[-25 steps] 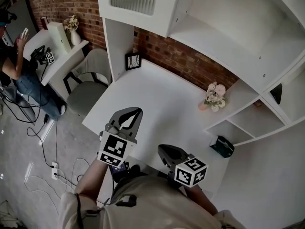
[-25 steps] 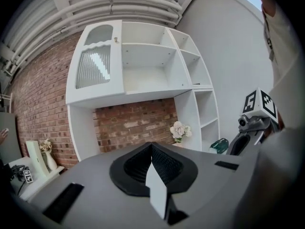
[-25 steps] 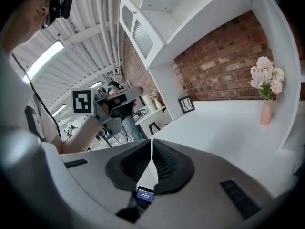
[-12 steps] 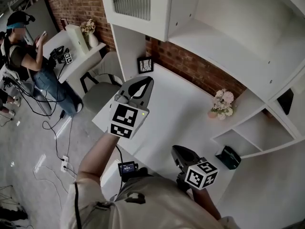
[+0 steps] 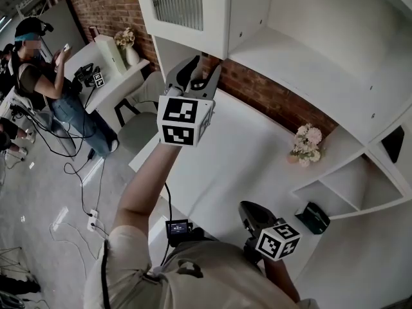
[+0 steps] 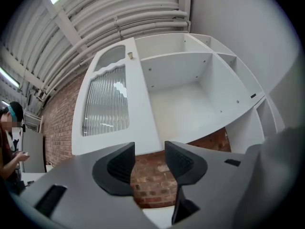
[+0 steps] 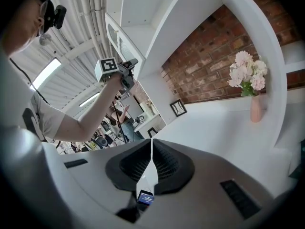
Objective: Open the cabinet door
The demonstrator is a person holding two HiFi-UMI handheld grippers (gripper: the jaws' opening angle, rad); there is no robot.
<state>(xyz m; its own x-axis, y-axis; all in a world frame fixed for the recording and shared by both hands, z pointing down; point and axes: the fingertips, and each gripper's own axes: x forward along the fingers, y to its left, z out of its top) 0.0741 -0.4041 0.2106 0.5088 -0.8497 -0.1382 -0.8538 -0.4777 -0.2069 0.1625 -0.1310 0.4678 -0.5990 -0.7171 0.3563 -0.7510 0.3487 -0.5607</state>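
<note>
Left gripper (image 5: pixel 196 68) is hanging just below the cabinet door (image 5: pixel 180 5), and I am holding its jaws apart, just opened, with nothing between them. Well below the door, over the white desk (image 5: pixel 244 159), I am holding the right gripper (image 5: pixel 250 211) with its jaws pressed together, empty. The ribbed-glass door is sitting closed.

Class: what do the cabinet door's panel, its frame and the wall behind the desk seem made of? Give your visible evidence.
Door panel: probably ribbed translucent glass or acrylic; vertical flutes, glints.
Frame: matt white painted board, likely.
Wall: red brick, visible mortar joints.
</note>
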